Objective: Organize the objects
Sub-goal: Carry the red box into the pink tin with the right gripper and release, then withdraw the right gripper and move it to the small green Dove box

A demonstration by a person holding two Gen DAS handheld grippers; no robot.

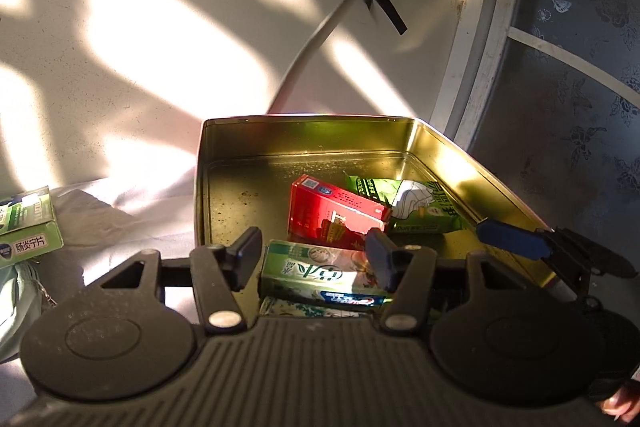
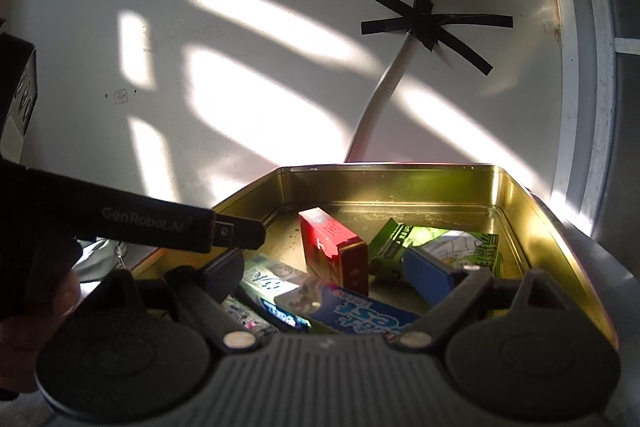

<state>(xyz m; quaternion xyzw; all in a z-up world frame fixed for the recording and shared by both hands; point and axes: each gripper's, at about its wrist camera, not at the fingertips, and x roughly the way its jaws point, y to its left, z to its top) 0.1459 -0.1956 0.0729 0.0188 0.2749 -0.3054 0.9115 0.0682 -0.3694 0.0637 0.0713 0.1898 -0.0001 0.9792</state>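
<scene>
Gold metal lines the open tin (image 1: pixel 224 163) that fills the middle of both views, and you have been collecting the small packs there: a red box (image 1: pixel 336 215) standing tilted at centre, a green packet (image 1: pixel 420 207) lying just right of it. Your left gripper (image 1: pixel 316 251) sits low at the tin's near edge, jaws spread either side of the toothpaste box (image 1: pixel 320 279), which looks about to be released or nudged inward. Your right gripper (image 2: pixel 340 271) hovers alongside over the same corner, jaws also spread, pinching nothing. Another green box (image 1: pixel 28 227) waits on the white cloth (image 1: pixel 132 203) at the left edge.
</scene>
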